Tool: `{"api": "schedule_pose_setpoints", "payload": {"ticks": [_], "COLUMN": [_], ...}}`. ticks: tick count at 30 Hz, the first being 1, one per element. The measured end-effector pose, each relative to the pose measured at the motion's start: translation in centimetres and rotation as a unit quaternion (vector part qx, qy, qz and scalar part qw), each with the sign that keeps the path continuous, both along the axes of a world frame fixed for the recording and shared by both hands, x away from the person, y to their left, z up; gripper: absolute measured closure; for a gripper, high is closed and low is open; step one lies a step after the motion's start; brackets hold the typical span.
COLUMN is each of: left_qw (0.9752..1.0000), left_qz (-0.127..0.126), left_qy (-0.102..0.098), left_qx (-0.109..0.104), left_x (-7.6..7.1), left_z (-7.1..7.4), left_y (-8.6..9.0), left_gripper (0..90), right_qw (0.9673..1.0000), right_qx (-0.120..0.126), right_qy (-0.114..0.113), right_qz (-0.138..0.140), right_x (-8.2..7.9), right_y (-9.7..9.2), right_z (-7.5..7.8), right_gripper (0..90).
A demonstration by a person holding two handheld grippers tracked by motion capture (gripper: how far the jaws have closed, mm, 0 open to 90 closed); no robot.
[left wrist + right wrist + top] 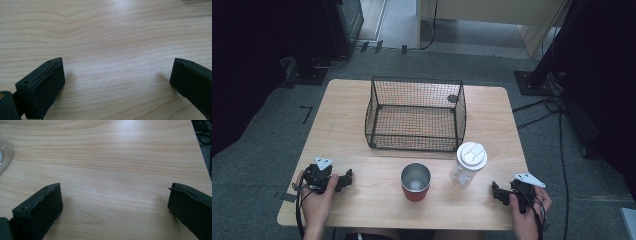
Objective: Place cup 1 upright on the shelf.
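Left gripper (346,179) low over the near left part of the tabletop (347,100), held in a hand (317,197), jaws spread wide with bare wood between them. Same wide spread seen in the left gripper view (117,75), nothing gripped, pale grain running across ahead of the tips.

Right gripper (497,191) low over the near right corner, held in the other hand (527,212), jaws also spread wide and holding nothing. Confirmed in the right gripper view (115,197): wood between the two black blocks, table edge and dark floor off past the far right jaw.

Red cup (415,182) upright between the two grippers, well apart from each, out ahead of the left jaws' tips; shiny metal inside, open top.

Clear bottle (468,164) with a white lid upright just beside the cup, nearer the right jaws than the left, a little ahead of them and off to one side. A curved clear rim (3,155) at the left edge of the right gripper view, likely that bottle's base, though too cropped to be sure.

Wire basket (416,114) farther back, beyond cup and bottle, well away from both pairs of jaws, open side up.
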State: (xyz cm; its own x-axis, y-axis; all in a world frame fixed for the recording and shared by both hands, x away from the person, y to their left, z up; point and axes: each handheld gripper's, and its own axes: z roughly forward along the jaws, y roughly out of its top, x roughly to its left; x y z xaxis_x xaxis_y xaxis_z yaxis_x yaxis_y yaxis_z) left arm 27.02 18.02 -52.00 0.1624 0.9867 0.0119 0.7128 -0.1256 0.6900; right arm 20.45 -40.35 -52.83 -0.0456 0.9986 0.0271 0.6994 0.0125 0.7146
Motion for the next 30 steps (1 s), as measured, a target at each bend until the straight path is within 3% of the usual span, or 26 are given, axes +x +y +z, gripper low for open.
{"api": "schedule_pose_setpoints", "payload": {"ticks": [9, 11, 12, 13, 16, 19, 22, 24, 27, 30], "left_qw": [1.0, 0.9994, 0.9994, 0.9976, 0.9961, 0.9929, 0.9918, 0.9887, 0.9865, 0.982], "left_qz": [0.007, -0.023, -0.023, -0.052, -0.069, -0.106, -0.114, -0.128, -0.144, -0.17], "left_qy": [-0.005, -0.013, -0.013, -0.027, -0.034, -0.033, -0.038, -0.048, -0.055, -0.06], "left_qx": [0.0, -0.022, -0.022, -0.038, -0.043, -0.042, -0.045, -0.061, -0.056, -0.055], "left_x": [-0.8, -1.6, -1.6, -2.3, -2.9, -4.0, -4.8, -5.5, -5.9, -6.6], "left_z": [0.0, 0.7, 0.7, 1.4, 2.0, 2.6, 3.2, 4.0, 4.5, 5.0], "left_y": [-0.7, -1.5, -1.5, -2.3, -3.2, -5.0, -6.0, -6.9, -7.7, -8.8], "left_gripper": [0.4, 0.4, 0.4, 0.4, 0.4, 0.0, 0.0, 0.0, 0.0, 0.0], "right_qw": [1.0, 1.0, 1.0, 1.0, 1.0, 1.0, 1.0, 1.0, 1.0, 1.0], "right_qx": [0.0, 0.001, 0.001, 0.0, 0.0, 0.0, 0.0, 0.0, 0.0, -0.001], "right_qy": [0.0, 0.0, 0.0, 0.0, 0.001, 0.0, 0.0, 0.0, 0.0, -0.001], "right_qz": [-0.001, -0.001, -0.001, -0.001, 0.001, 0.001, 0.002, 0.002, 0.002, 0.006], "right_x": [0.1, 0.1, 0.1, 0.1, 0.1, 0.1, 0.1, 0.2, 0.2, 0.2], "right_y": [0.1, 0.1, 0.1, 0.1, 0.1, 0.1, 0.1, 0.1, 0.1, 0.1], "right_z": [0.0, 0.0, 0.0, 0.0, 0.0, 0.0, 0.0, 0.0, 0.0, 0.0], "right_gripper": [0.0, 0.0, 0.0, 0.0, 0.0, 0.0, 0.0, 0.0, 0.0, 0.0]}}
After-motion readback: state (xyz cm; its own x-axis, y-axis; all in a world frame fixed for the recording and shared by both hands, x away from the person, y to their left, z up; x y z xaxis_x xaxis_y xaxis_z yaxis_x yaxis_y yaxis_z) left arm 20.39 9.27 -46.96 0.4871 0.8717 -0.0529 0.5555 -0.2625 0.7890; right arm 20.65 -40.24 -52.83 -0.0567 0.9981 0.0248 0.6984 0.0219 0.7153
